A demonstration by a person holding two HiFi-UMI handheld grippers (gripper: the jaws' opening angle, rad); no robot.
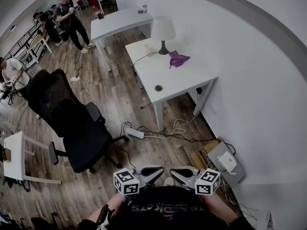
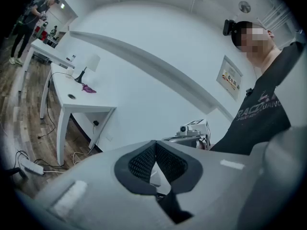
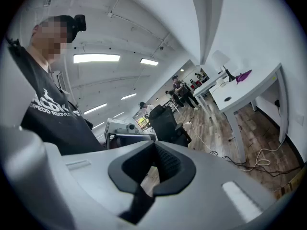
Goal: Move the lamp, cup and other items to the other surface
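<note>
lamp point(image 1: 163, 30) stands on the table point(image 1: 182, 78) ahead of you, cloth point(image 1: 179, 59) just right of it. chair point(image 1: 67, 114) left of the table, second table point(image 1: 120, 22) behind it.

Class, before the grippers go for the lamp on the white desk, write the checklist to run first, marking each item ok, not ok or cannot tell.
Left gripper empty, jaws shut: ok.
Right gripper empty, jaws shut: ok.
Lamp upright on the desk: ok.
Lamp within reach: not ok, it stands across the floor.
Cup found: cannot tell.
Floor path clear: not ok, cables lie by the desk.
</note>
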